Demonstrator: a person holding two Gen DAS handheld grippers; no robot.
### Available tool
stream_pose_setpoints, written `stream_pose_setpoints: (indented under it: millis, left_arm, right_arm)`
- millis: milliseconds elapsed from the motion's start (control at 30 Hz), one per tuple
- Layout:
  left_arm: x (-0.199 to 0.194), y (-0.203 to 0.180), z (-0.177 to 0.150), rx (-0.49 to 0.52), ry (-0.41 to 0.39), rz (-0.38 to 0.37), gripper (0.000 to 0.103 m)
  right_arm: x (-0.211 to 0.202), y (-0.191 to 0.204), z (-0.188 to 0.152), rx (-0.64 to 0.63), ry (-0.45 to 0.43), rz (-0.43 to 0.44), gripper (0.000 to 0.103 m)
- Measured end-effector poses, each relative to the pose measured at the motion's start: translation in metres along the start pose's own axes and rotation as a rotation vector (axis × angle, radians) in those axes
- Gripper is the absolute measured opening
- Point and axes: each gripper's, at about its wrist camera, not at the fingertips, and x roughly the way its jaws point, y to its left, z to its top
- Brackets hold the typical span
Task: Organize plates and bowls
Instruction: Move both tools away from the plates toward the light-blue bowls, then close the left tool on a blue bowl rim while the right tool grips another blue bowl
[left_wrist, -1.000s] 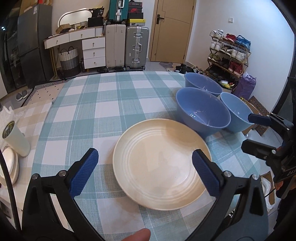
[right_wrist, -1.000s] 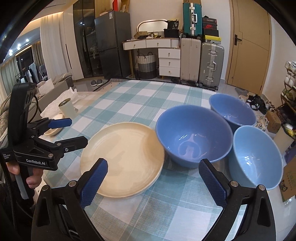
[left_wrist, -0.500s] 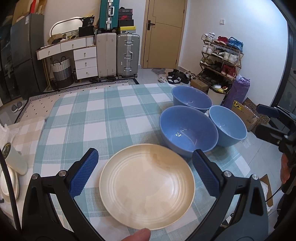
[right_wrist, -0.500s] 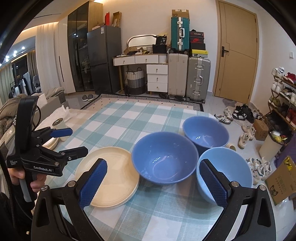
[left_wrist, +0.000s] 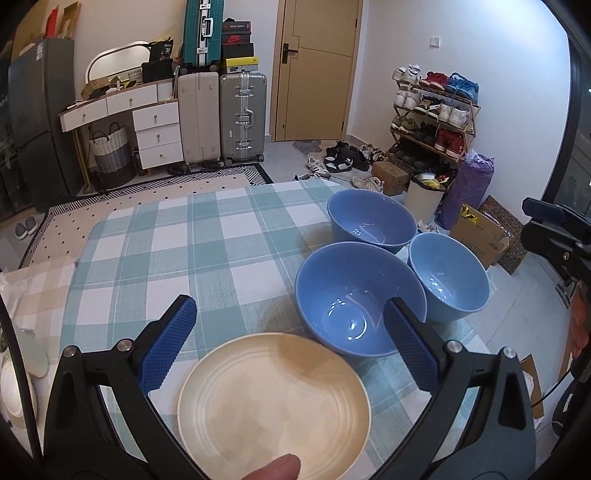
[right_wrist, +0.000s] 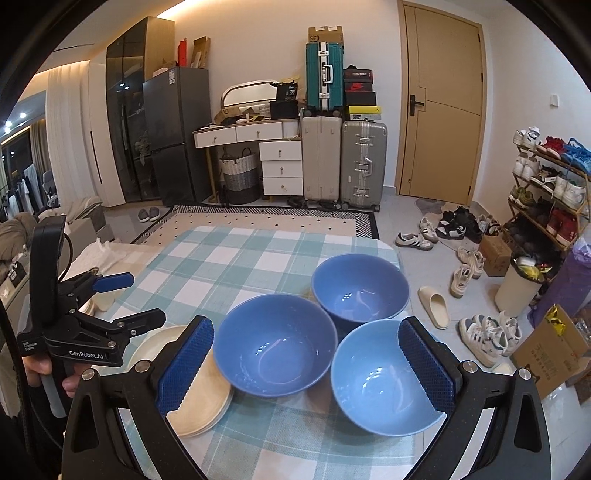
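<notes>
A cream plate (left_wrist: 273, 398) lies on the checked tablecloth near the front edge; it also shows in the right wrist view (right_wrist: 201, 398). Three blue bowls stand to its right: a near dark blue bowl (left_wrist: 347, 295) (right_wrist: 275, 347), a far dark blue bowl (left_wrist: 371, 221) (right_wrist: 360, 284) and a lighter blue bowl (left_wrist: 448, 278) (right_wrist: 380, 380). My left gripper (left_wrist: 291, 339) is open and empty, above the plate. My right gripper (right_wrist: 306, 362) is open and empty, above the bowls.
The table (left_wrist: 177, 240) carries a green and white checked cloth. White dishes (left_wrist: 14, 387) sit on a beige cloth at the left. Suitcases, a drawer unit, a fridge, a shoe rack and shoes on the floor stand beyond the table.
Both grippers have drawn back and upward from the table, so plate and bowls look smaller and lower in the views. Both stay open; nothing was picked up.
</notes>
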Motion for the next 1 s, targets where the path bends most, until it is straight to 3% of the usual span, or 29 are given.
stream_pose_setpoints:
  millis: [1000]
  left_arm:
    - [0.12, 0.006, 0.06, -0.049, 0.122, -0.033, 0.101]
  right_arm:
    - [0.083, -0.08, 0.026, 0.127, 0.097, -0.074, 0.102]
